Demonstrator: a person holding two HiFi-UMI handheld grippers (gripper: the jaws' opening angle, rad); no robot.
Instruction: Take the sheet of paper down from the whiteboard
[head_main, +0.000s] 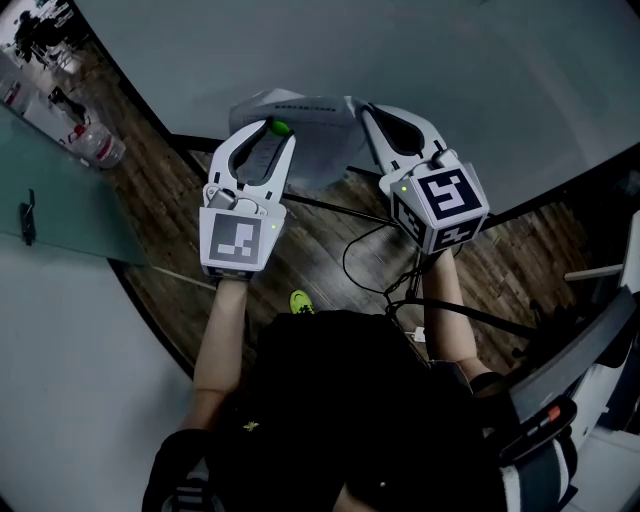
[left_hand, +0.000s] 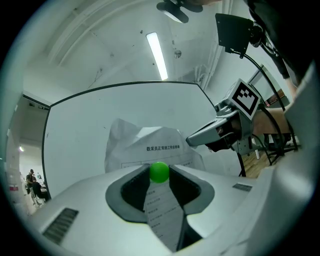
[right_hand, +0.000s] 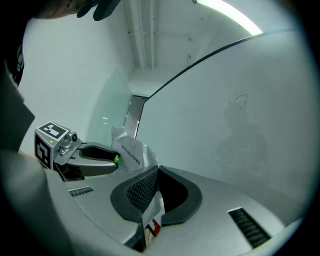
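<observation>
The white sheet of paper (head_main: 318, 140) hangs crumpled against the whiteboard (head_main: 420, 50), printed side toward me. My left gripper (head_main: 272, 130) points at the board, shut on a small green round magnet (head_main: 280, 128) at its fingertips. In the left gripper view the magnet (left_hand: 159, 172) sits between the tips in front of the paper (left_hand: 150, 142), and a strip of the sheet shows in the gap below it. My right gripper (head_main: 366, 112) is shut on the sheet's right edge. In the right gripper view the paper (right_hand: 131, 152) runs in between the closed jaws (right_hand: 157, 170).
Black cables (head_main: 365, 250) lie on the wooden floor below the board. A glass partition (head_main: 60, 200) and a plastic bottle (head_main: 100, 148) are to the left. A black and white machine (head_main: 590, 370) stands at the right.
</observation>
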